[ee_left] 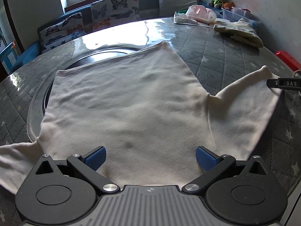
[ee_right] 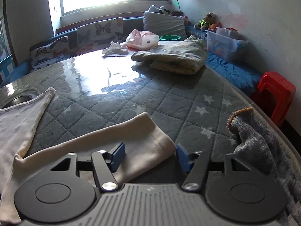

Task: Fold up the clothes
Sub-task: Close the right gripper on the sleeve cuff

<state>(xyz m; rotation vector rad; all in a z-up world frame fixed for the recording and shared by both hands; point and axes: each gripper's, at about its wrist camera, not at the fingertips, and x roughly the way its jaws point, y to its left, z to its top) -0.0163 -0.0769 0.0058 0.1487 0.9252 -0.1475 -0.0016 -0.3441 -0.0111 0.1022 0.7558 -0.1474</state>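
White long-sleeved cotton shirt (ee_left: 128, 101) spread flat on round table with grey star-quilted cover under glossy clear sheet (ee_left: 216, 56). Left gripper (ee_left: 150, 159) over shirt near collar end, blue pads wide apart, nothing between. Right gripper (ee_right: 150, 155) at sleeve (ee_right: 112, 141), jaws wide either side of cuff; contact with cloth unclear. Folded pale yellow-green garment (ee_right: 175, 58) at 1 o'clock, well apart. Grey knit cloth (ee_right: 259, 150) at 3 o'clock.
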